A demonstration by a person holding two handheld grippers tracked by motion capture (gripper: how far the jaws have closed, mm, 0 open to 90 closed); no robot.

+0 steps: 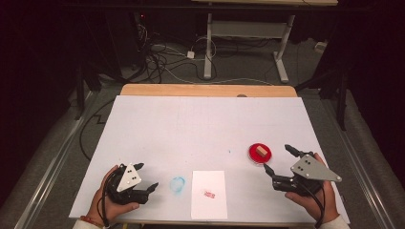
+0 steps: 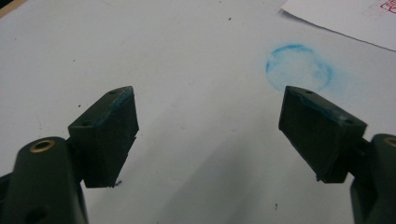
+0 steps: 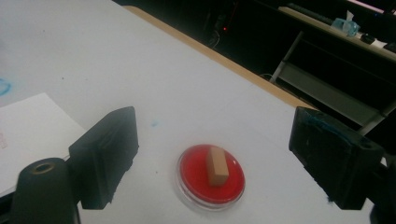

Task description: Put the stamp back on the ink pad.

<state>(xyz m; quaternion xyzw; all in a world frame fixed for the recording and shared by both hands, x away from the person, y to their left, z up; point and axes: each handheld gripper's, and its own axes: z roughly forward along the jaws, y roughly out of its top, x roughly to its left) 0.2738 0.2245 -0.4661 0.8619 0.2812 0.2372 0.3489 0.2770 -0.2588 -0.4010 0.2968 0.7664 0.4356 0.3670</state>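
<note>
A small wooden block [image 1: 261, 151] [image 3: 217, 166] lies in a round red dish [image 1: 254, 156] [image 3: 196, 184] at the table's right. My right gripper [image 1: 279, 158] [image 3: 212, 156] stands open just behind the dish, its jaws spread wide to either side of it and touching nothing. A white paper sheet [image 1: 208, 193] [image 3: 32, 126] with a small red stamp mark [image 1: 208, 194] lies near the front edge. My left gripper [image 1: 146, 176] [image 2: 208, 126] is open and empty at the front left, close to a faint blue ring stain [image 1: 177, 184] [image 2: 299, 67].
The white table top [image 1: 200, 129] has a wooden strip [image 1: 207, 90] along its far edge. Beyond it, a desk frame [image 1: 246, 40] and loose cables [image 1: 162, 57] sit on the floor. The paper's corner [image 2: 345, 18] lies past the left gripper.
</note>
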